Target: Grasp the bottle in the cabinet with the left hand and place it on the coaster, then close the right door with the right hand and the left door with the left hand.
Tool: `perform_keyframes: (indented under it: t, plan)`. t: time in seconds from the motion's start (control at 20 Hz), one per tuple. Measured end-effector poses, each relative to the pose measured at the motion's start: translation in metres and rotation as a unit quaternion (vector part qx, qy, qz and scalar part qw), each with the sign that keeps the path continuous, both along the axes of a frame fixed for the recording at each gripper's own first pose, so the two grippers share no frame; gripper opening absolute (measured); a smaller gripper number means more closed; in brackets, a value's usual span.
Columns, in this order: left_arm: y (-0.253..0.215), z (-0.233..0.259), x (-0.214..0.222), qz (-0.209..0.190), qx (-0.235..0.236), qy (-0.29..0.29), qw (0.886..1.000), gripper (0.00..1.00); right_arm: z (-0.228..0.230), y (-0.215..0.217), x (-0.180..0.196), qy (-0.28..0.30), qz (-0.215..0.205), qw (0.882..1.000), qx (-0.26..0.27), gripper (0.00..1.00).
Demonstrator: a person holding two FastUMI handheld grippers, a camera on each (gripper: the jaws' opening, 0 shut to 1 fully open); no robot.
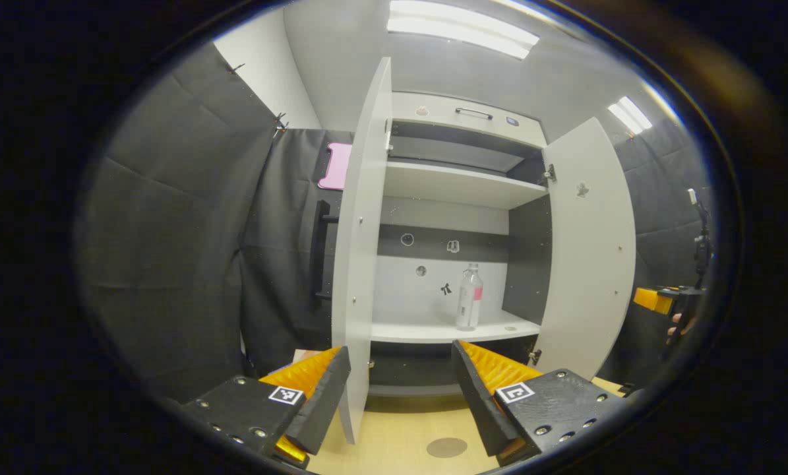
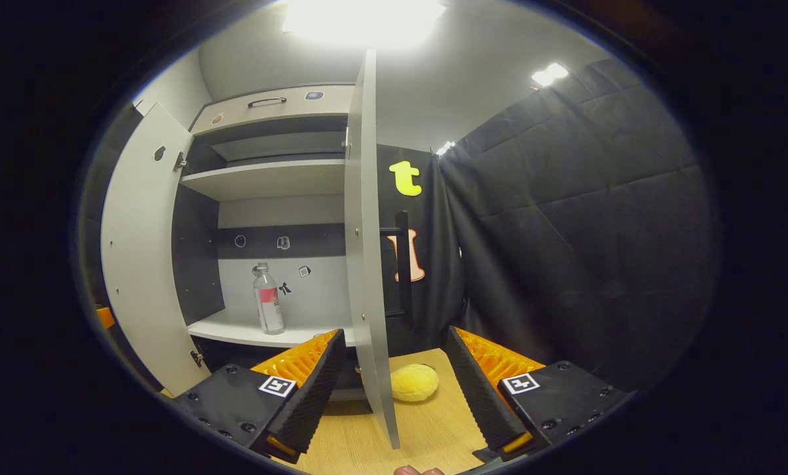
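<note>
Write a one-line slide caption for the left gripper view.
Open left hand-held gripper faces the cabinet, both doors open, bottle upright on the lower shelf, coaster on the table below.

Black quilted cloth walls; white ceiling with bright strip lights; light wooden table below; pale wall behind.

A yellow plush toy lies on the wooden tabletop, beside small stickers on the back panel.
</note>
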State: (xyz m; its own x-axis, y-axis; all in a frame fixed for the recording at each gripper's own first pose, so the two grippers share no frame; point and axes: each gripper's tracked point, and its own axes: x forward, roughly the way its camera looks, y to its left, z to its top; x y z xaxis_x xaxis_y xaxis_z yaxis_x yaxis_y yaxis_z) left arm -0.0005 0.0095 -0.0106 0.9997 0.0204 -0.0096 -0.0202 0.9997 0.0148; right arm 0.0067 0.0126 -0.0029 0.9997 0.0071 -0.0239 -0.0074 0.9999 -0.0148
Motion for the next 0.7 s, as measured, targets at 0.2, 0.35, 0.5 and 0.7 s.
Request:
perform_keyframes:
  t: [0.2,0.35,0.5,0.7]
  plan:
    - [-0.007,0.000,-0.002,-0.008,0.009,-0.004,1.000,0.90,-0.002,0.008,0.001,0.006,0.007,1.000,0.000,0.98]
    - [-0.007,-0.010,0.001,-0.014,-0.001,0.006,1.000,0.90,0.001,0.012,0.000,0.008,0.008,1.000,-0.005,0.98]
    - [-0.018,-0.012,0.007,-0.033,-0.012,0.007,0.999,0.90,0.007,0.004,-0.005,0.002,-0.002,1.000,-0.013,0.98]
    - [-0.042,-0.003,0.022,-0.065,-0.004,0.001,0.998,0.90,0.012,-0.018,-0.015,0.002,-0.030,0.999,-0.013,0.97]
